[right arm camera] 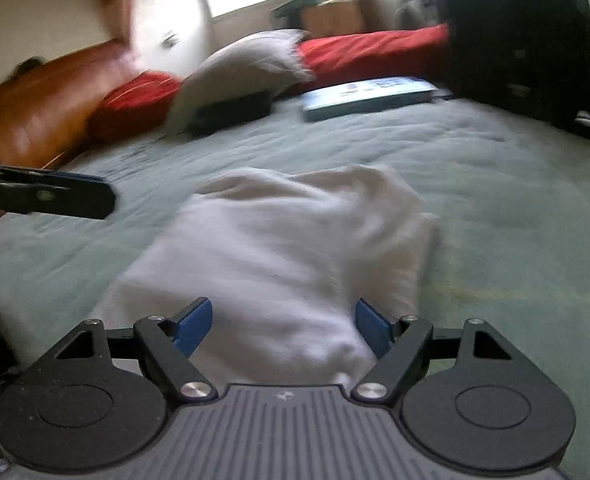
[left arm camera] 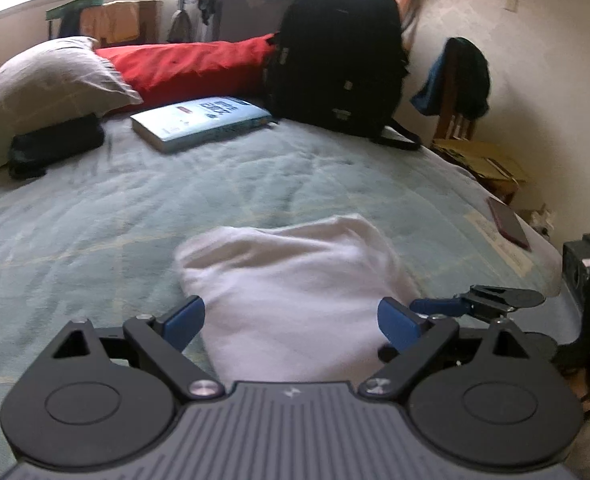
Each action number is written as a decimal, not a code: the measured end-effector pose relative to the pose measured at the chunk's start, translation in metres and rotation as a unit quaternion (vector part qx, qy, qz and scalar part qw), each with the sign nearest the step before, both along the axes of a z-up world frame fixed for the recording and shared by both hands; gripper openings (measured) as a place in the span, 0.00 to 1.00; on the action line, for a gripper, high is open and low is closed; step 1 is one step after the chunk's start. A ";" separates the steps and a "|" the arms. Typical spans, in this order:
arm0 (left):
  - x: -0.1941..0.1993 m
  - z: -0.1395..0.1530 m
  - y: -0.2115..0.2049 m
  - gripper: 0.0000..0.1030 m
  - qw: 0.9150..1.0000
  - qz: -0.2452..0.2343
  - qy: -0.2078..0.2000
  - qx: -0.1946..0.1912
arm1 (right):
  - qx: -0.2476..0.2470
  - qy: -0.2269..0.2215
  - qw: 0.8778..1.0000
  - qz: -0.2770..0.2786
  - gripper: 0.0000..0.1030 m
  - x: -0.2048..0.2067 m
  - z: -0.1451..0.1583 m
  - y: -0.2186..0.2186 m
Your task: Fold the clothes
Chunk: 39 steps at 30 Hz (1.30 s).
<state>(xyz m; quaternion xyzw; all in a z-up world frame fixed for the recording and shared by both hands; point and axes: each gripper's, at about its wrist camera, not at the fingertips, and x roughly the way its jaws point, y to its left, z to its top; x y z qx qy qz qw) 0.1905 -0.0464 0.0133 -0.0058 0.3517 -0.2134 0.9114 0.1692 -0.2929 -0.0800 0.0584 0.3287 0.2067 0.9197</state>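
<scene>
Left wrist: jaws wide apart over white garment (left arm camera: pixel 295 288).

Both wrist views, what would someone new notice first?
A white garment, loosely folded, lies on the grey-green bedspread just ahead of both open grippers, left gripper and right gripper. Behind it, a black backpack stands beside a red cushion, with a light blue book in front.

Bed (left arm camera: pixel 95 216) with pale green quilted cover fills mid-frame. White folded garment (left arm camera: pixel 295 280) lies lower centre. Book (left arm camera: pixel 201 120), black pouch (left arm camera: pixel 55 146), grey pillow (left arm camera: pixel 51 76), red cushion (left arm camera: pixel 191 62), black backpack (left arm camera: pixel 335 52) along upper part. Dark red booklet (left arm camera: pixel 509 222) at right edge.
</scene>
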 end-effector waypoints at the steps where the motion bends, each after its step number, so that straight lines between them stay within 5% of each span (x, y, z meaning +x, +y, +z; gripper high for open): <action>1: -0.002 -0.001 -0.003 0.91 1.000 -0.006 0.002 -0.001 | 0.005 -0.004 1.000 -0.015 0.81 -0.006 0.000 -0.003; 6: 0.003 -0.018 -0.022 0.91 0.999 -0.037 0.026 -0.025 | 0.006 -0.029 0.999 -0.027 0.83 -0.035 0.014 -0.006; 11: 0.013 -0.051 -0.026 0.91 0.995 -0.021 0.098 -0.022 | -0.002 -0.030 0.999 -0.029 0.84 -0.056 0.017 -0.005; 20: -0.022 -0.014 -0.024 0.93 0.999 -0.019 0.031 0.011 | 0.014 -0.021 1.000 0.007 0.86 -0.082 0.013 0.009; 24: -0.031 -0.018 -0.026 0.93 0.998 -0.030 0.036 0.030 | 0.003 0.012 1.000 -0.010 0.86 -0.095 -0.003 0.006; 32: -0.046 -0.031 -0.028 0.93 0.996 -0.045 0.048 0.061 | -0.005 -0.024 1.000 -0.001 0.86 -0.109 0.010 0.013; 39: -0.067 -0.048 -0.019 0.93 0.992 -0.057 0.094 0.063 | -0.002 0.023 1.000 0.000 0.86 -0.104 -0.010 0.012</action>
